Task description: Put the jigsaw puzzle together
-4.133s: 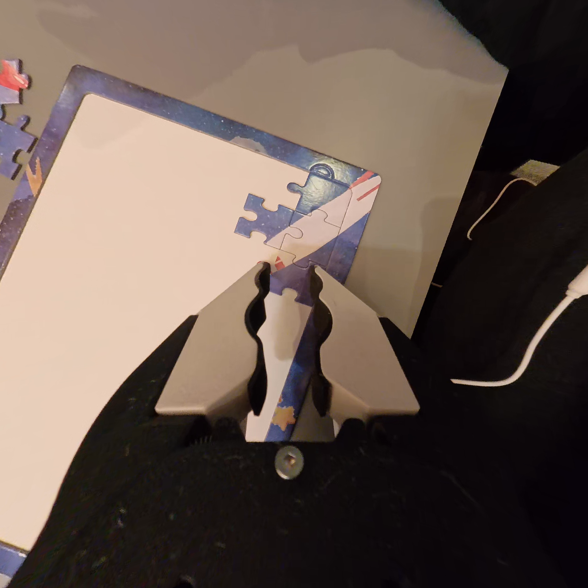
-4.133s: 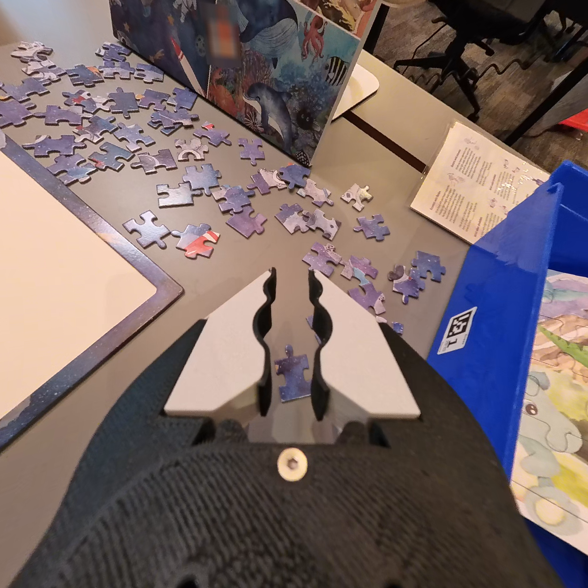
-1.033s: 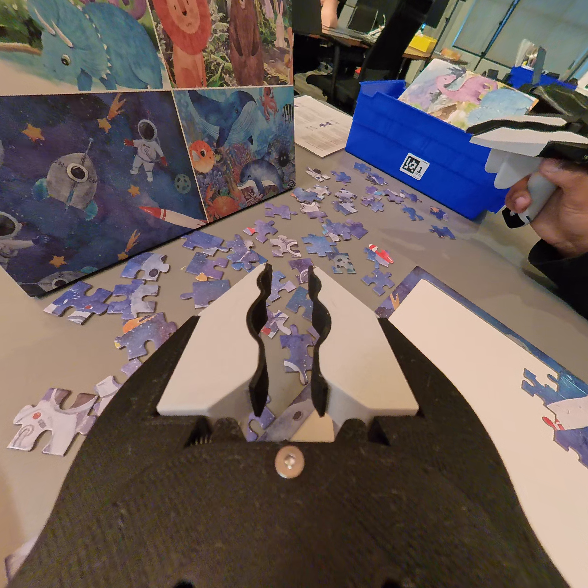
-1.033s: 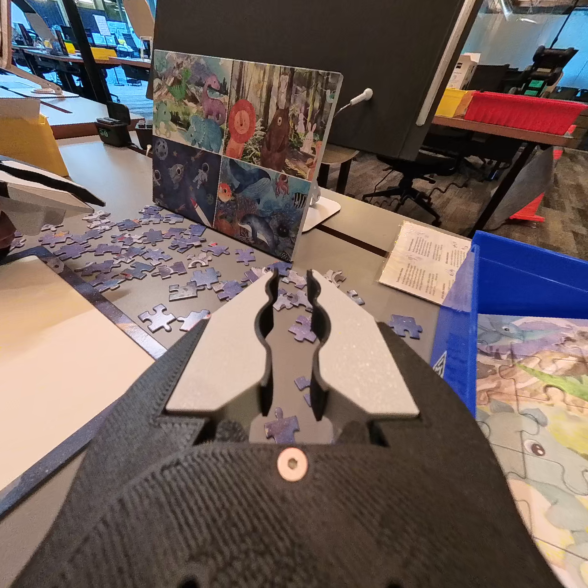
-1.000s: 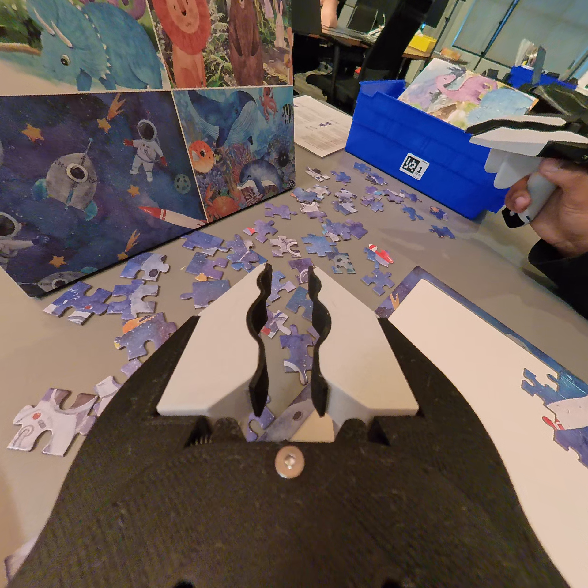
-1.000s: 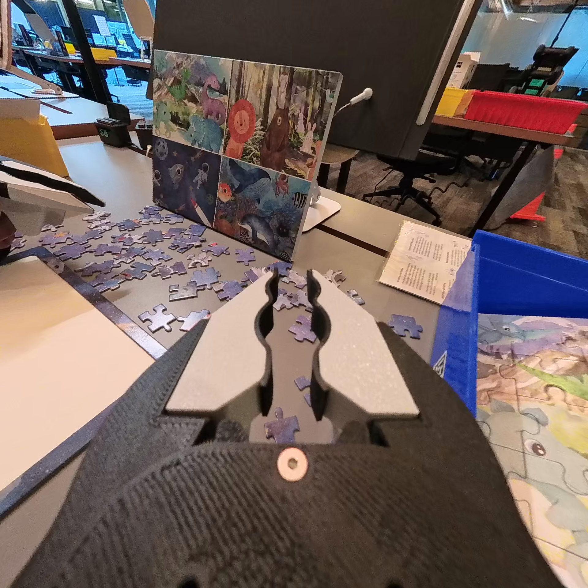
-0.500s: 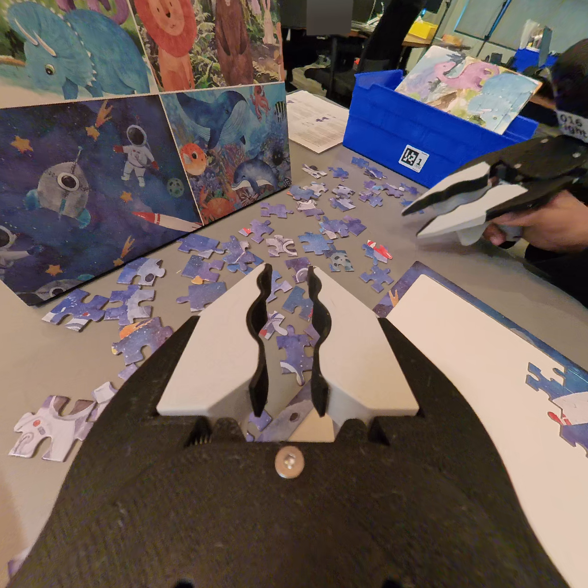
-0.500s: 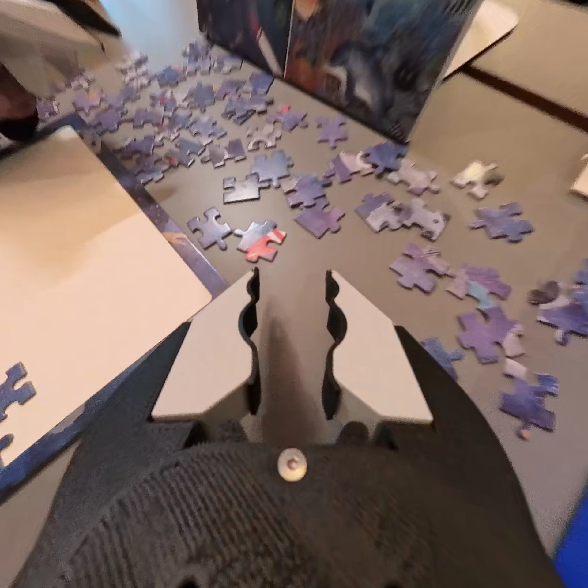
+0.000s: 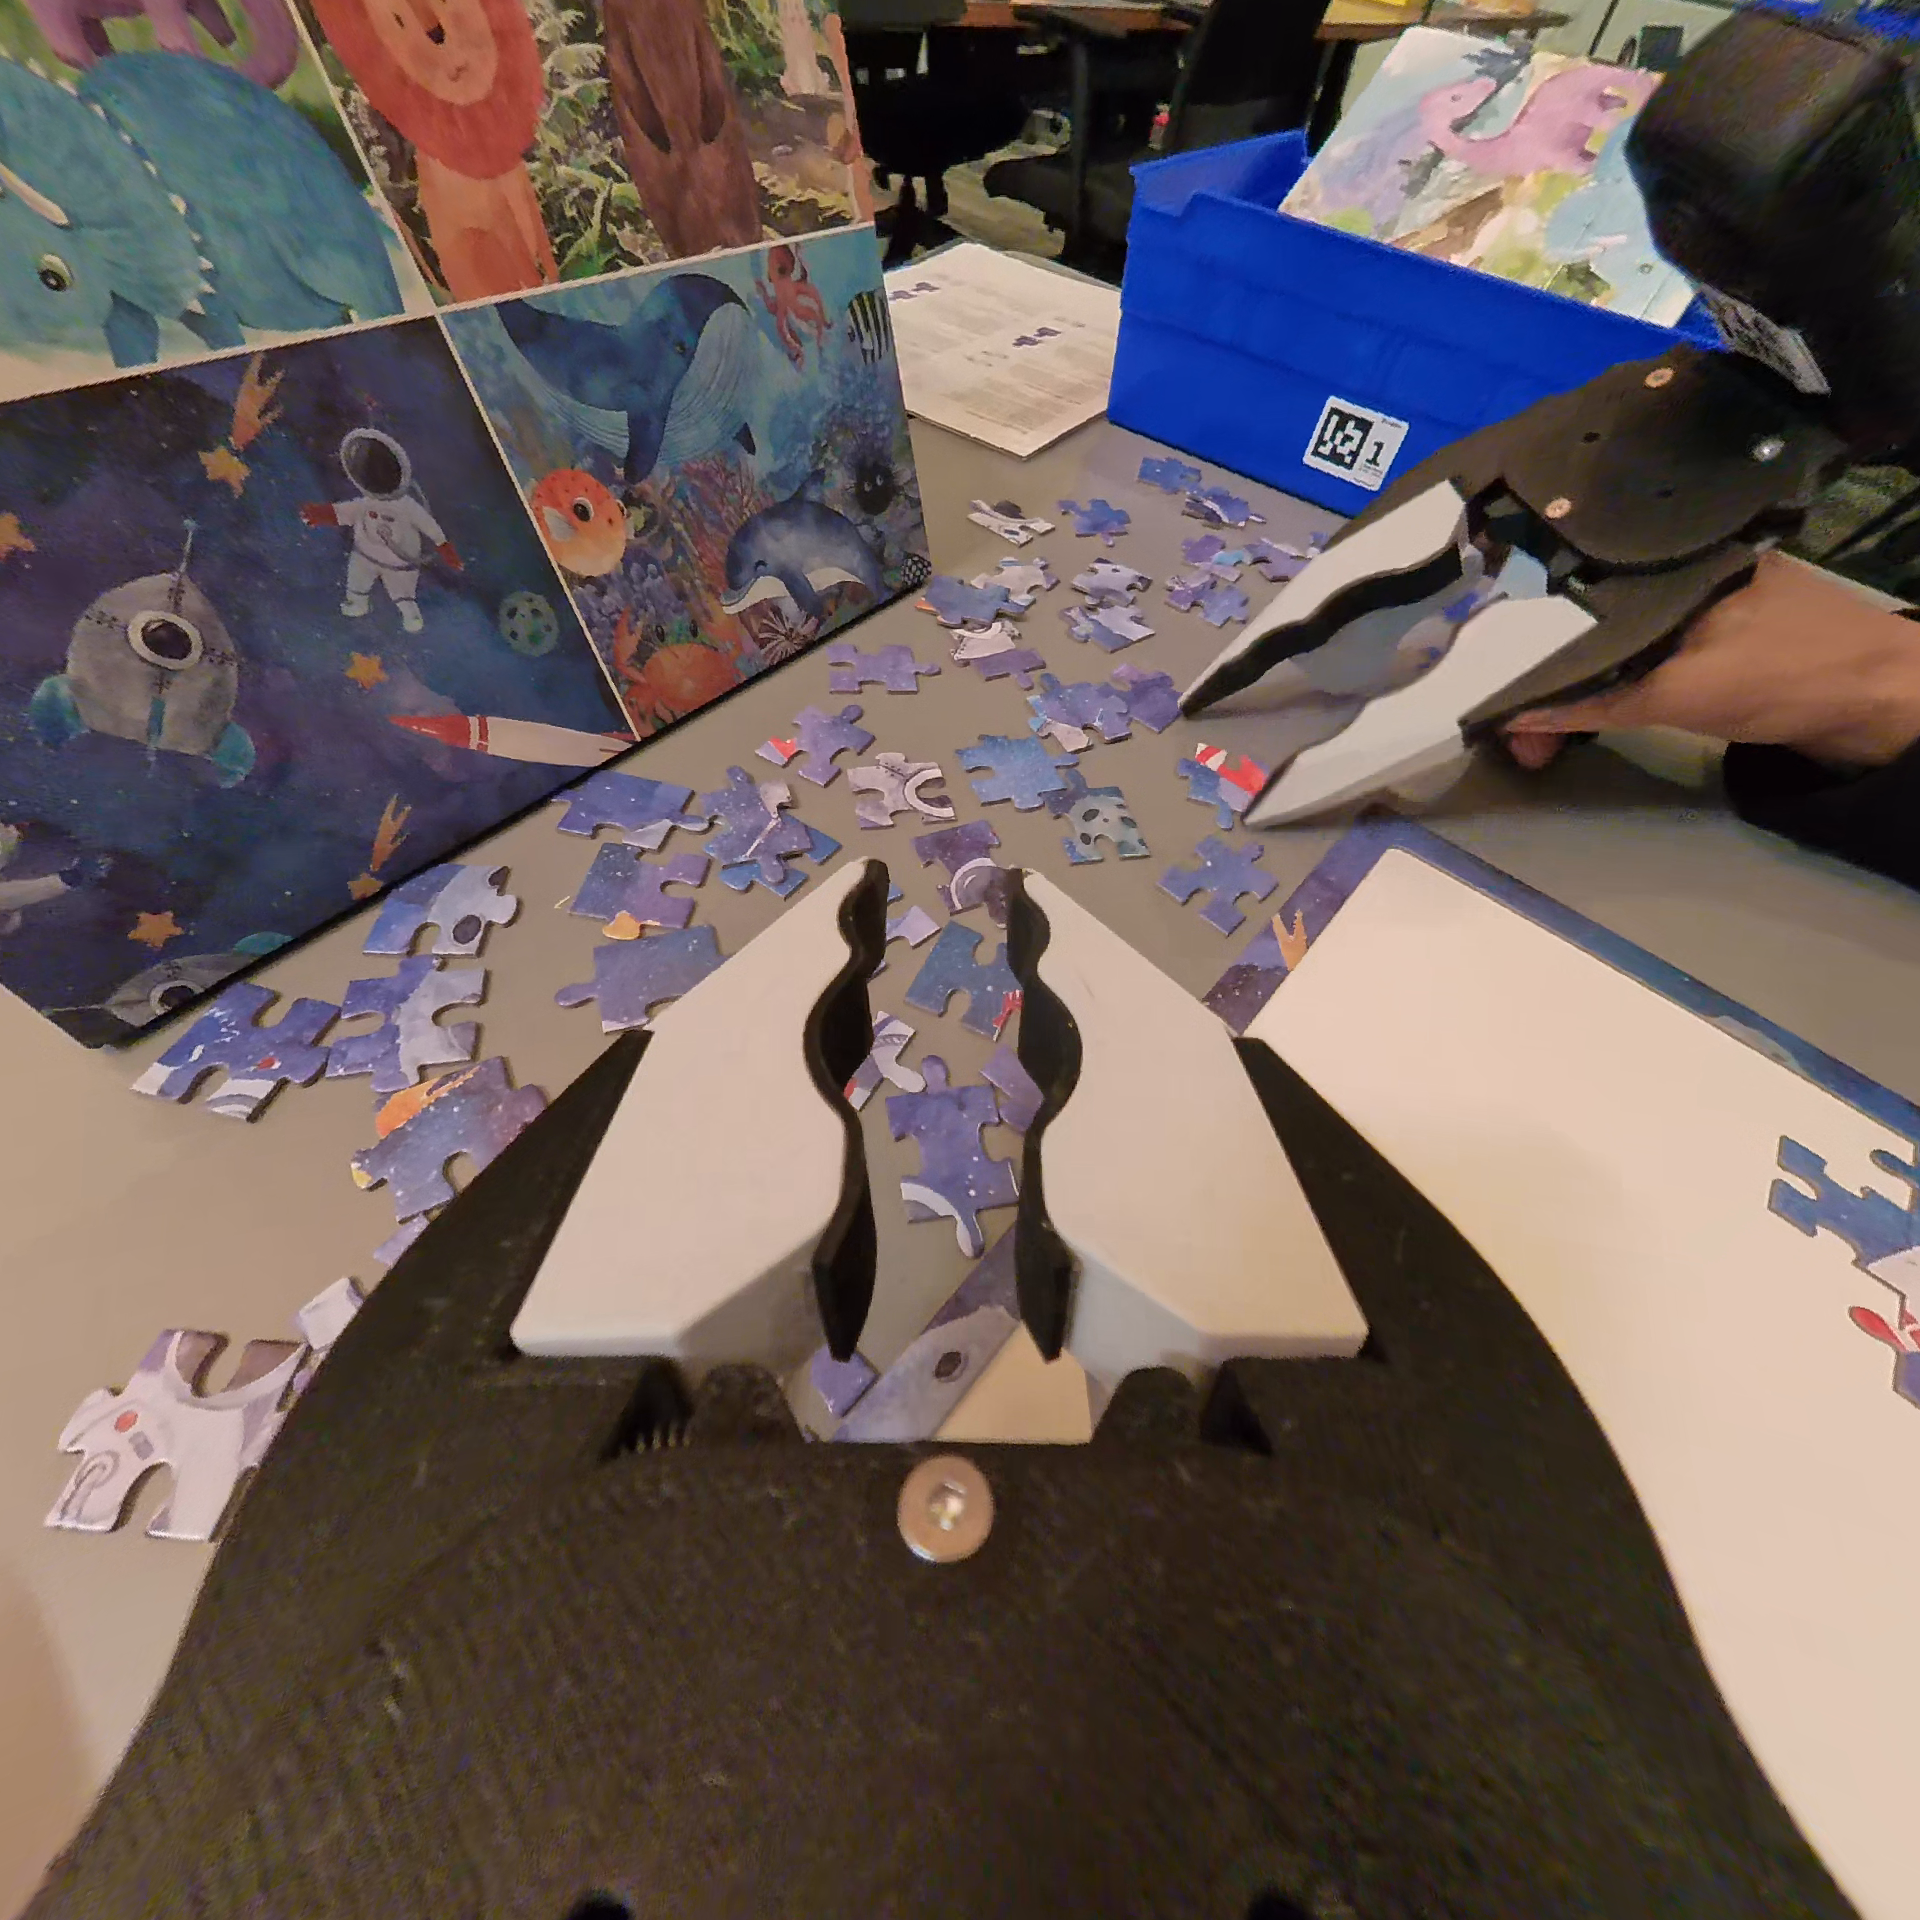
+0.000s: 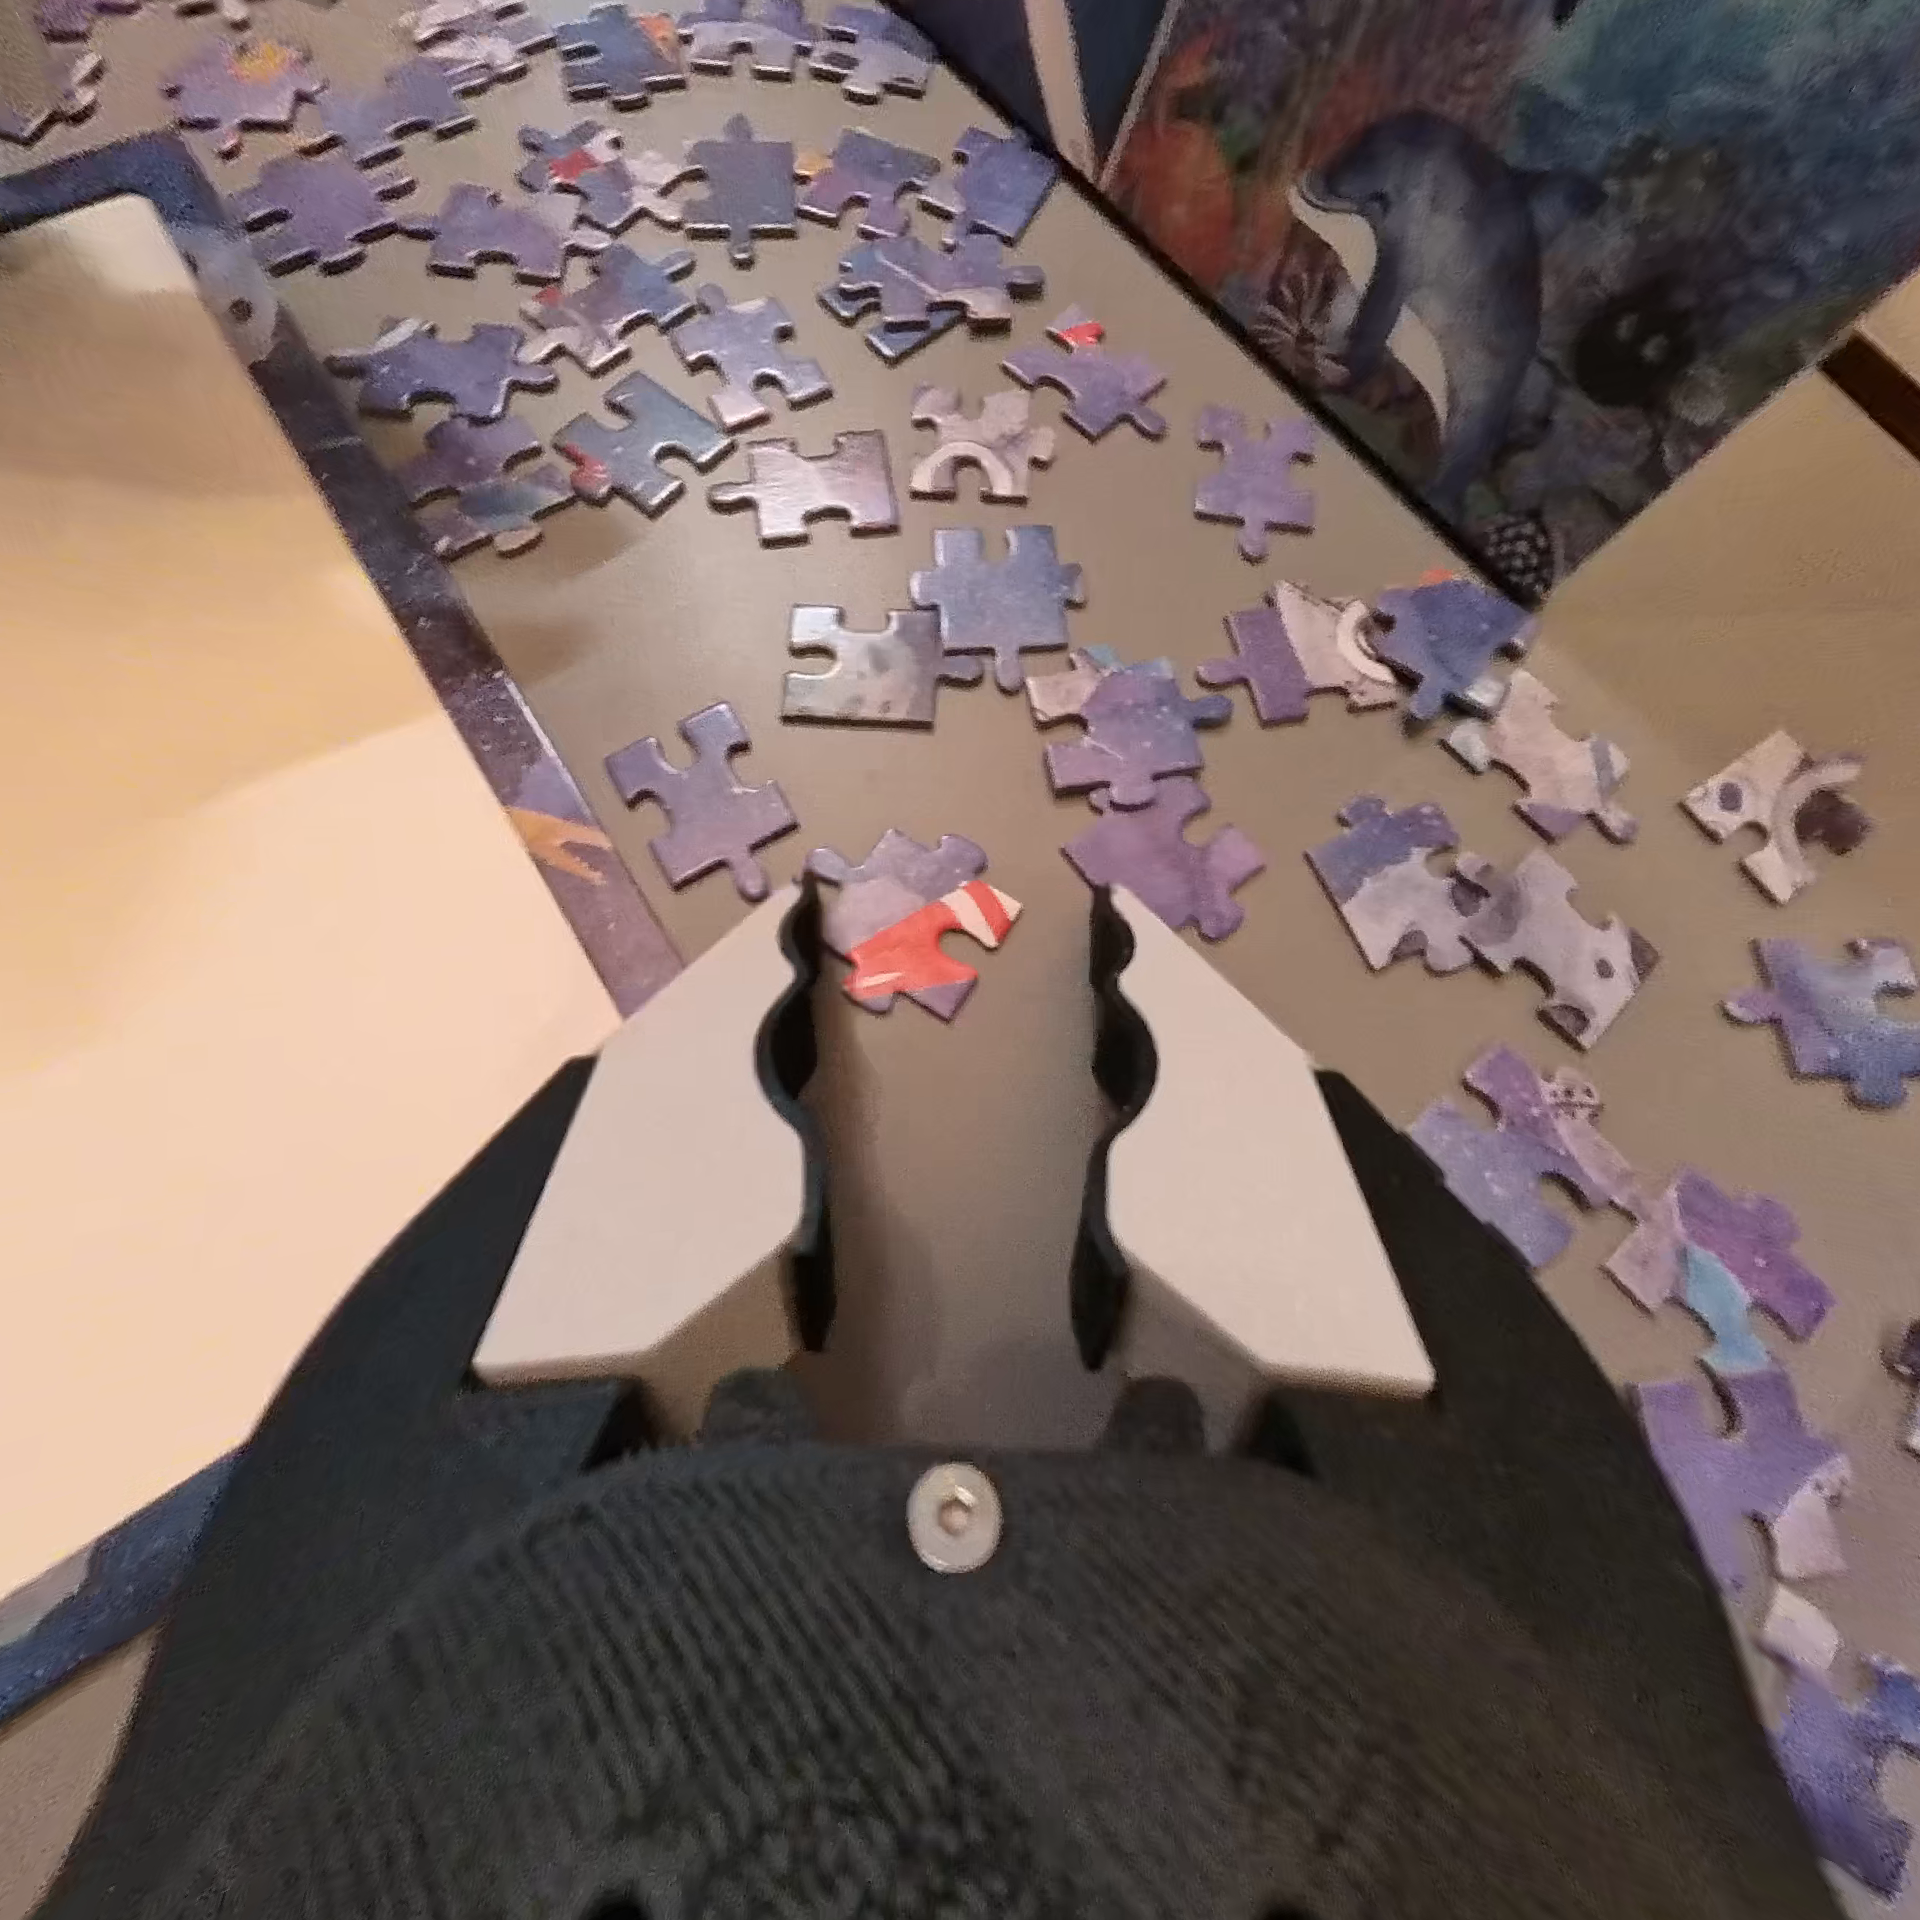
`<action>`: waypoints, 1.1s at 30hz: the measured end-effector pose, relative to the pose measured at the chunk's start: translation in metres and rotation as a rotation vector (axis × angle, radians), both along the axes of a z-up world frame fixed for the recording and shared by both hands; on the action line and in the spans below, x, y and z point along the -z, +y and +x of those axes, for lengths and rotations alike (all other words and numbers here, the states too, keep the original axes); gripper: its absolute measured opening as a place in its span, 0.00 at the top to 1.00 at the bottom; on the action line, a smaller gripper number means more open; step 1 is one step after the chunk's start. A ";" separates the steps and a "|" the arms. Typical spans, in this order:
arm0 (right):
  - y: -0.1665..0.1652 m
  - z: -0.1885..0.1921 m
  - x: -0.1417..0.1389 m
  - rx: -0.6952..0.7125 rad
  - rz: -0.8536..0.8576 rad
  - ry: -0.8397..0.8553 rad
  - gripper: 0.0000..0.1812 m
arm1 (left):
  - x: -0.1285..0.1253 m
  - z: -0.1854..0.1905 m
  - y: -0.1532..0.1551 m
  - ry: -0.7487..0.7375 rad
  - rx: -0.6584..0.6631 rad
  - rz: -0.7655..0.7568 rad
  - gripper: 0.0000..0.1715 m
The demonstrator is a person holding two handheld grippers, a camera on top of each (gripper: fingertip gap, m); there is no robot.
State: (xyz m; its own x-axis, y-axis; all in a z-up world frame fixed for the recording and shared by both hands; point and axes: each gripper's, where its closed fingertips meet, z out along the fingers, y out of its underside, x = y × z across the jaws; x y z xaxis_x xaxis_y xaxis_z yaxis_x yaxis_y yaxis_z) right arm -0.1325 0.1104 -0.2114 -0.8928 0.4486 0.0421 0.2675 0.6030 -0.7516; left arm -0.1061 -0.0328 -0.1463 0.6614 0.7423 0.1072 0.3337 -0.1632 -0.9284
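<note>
Beside the puzzle tray (image 10: 343, 520), my right claw (image 10: 945, 904) has just dropped from a raised, level look across the tabletop (image 10: 665, 613) to a steep dive at the loose pieces. Its jaws have spread wider on the way and stand parted and empty around the red-and-white piece (image 10: 914, 925), which lies flat just off the tray's blue border, touching neither finger that I can see. Seen from my other side, that claw's lower finger (image 9: 1351, 758) sits right at the piece (image 9: 1221, 774).

My left claw (image 9: 940, 894) has hardly shifted: it hovers over the pieces near the tray's corner, jaws a little apart, gripping nothing.

So I read this as the pick beginning. Only a small joined cluster (image 9: 1860, 1247) sits at the tray's far edge, the rest bare, so the puzzle is barely started. Flat card will be awkward to pinch.
</note>
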 end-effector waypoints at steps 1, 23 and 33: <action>0.003 -0.003 0.000 0.020 -0.001 -0.002 0.74 | 0.001 0.000 0.001 -0.002 0.003 -0.003 0.87; 0.041 -0.007 -0.004 0.169 -0.046 -0.056 0.79 | 0.000 0.002 0.004 0.004 0.014 -0.006 0.87; 0.009 0.036 -0.016 -0.051 -0.198 -0.279 0.80 | 0.001 0.002 0.005 0.005 0.017 -0.011 0.87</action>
